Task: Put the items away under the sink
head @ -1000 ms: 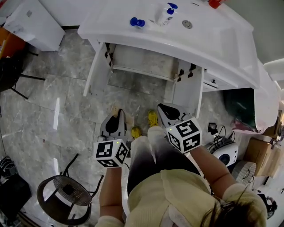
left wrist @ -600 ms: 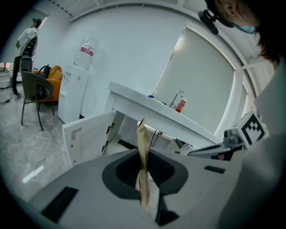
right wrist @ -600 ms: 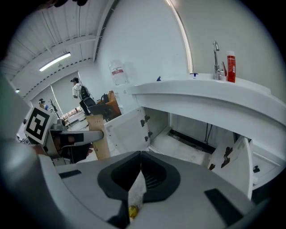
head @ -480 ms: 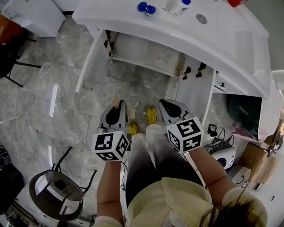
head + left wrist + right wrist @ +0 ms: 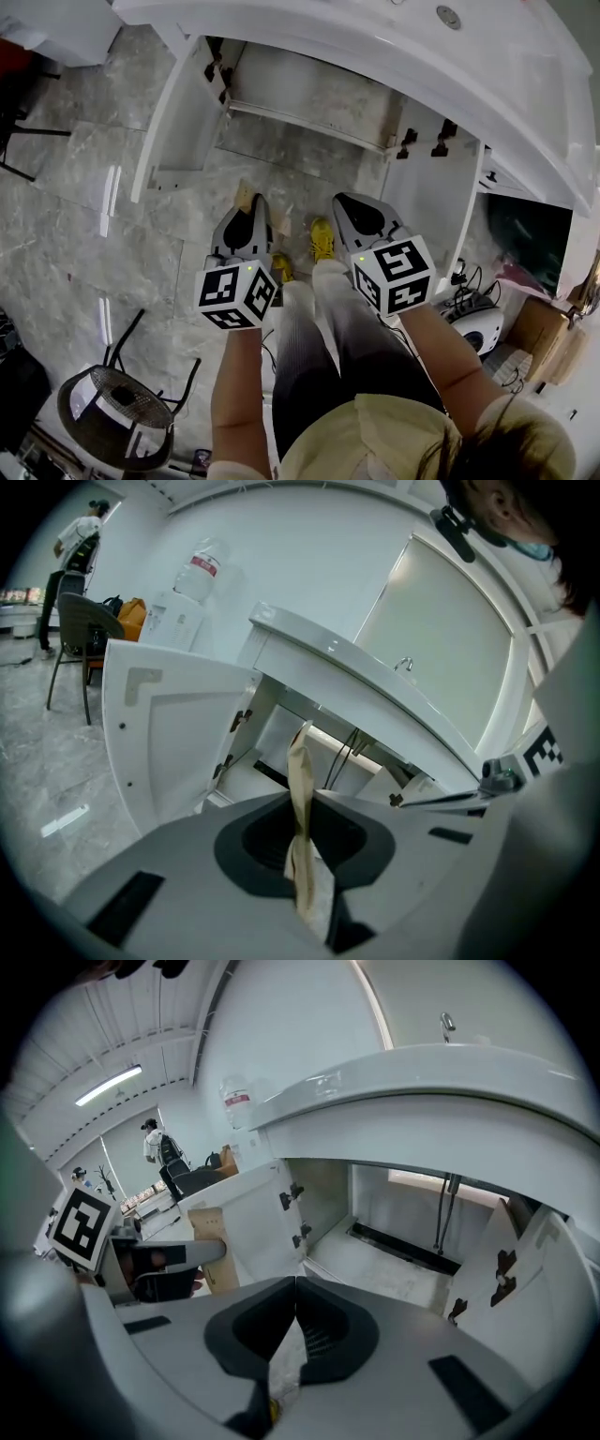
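Both grippers have sunk toward the floor since the earlier frames, and our view has dropped with them, so the open cabinet now sits in the far middle of the head view instead of the sink.

Nearest us, the left gripper has its fingers clenched on a thin brown card. The card stands on edge between the pads and pokes out past the tips toward the far side. To its right, the right gripper has its fingers pressed together with nothing between them. Our yellow shoes show between the two on the grey floor.

Farther on, both cabinet doors stand swung wide, the left door and the right door. The shelf inside looks bare, with pipes at the back.

We judge this to be the approach. The card is still well short of the opening and must travel farther and lower to clear the sink's rim before release.
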The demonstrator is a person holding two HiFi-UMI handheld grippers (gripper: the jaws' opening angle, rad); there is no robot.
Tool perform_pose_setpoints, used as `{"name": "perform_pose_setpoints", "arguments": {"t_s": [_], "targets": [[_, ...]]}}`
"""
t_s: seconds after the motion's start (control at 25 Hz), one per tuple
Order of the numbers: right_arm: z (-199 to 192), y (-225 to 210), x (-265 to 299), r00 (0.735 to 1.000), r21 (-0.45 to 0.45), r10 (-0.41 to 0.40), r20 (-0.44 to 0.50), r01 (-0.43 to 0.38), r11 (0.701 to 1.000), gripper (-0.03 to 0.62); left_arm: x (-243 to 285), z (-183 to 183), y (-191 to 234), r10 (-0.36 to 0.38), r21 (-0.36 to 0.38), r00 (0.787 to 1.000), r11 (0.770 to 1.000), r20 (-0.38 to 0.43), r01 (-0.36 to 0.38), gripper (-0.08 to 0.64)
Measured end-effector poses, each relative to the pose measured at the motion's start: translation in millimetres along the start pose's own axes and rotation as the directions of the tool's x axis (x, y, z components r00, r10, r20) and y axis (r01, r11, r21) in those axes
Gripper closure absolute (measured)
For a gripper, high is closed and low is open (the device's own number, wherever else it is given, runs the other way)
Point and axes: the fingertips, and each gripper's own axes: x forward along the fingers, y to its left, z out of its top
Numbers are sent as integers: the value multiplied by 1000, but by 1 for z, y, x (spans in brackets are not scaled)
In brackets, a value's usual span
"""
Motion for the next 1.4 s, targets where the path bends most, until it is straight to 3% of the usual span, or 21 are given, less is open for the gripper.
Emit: {"name": "perform_pose_setpoints", "arguments": {"t_s": [0.28,0.88,1.4], "targets": [[-25,-18,31,1000,-1,-11,-23,11,1000,566,38,-18,22,24,-35,1000,999,10,-24,497],[-40,-52,97,997,27,-76,2,76,997,566,113,-55,49,16,-116,1000,993,-3,-17,497],[-49,-88,134,992,21,-127,0,127,992,566,159,-85,79,27,-286,1000,958,14,-22,497]]}}
